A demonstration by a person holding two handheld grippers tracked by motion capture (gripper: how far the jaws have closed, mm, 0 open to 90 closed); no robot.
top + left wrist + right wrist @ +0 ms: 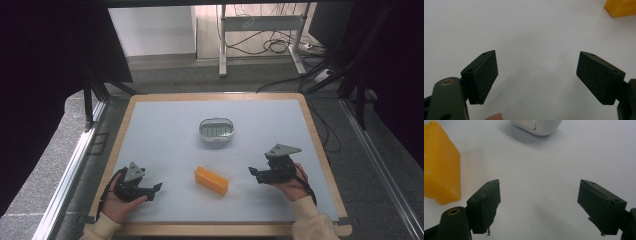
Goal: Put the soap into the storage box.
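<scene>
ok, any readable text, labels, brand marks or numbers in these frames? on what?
None readable.
Orange block: plain faces, no print.
Oval white dish: dark marks inside, too small to tell whether they are text.
Left gripper and right gripper: black jaws with screw holes, no markings.
Grey table mat: blank.

No readable text

No lettering, label, brand, number or sign could be read on any surface; the orange block (211, 180), the oval dish (216, 129) and the table mat (165, 135) were all plain.
</scene>
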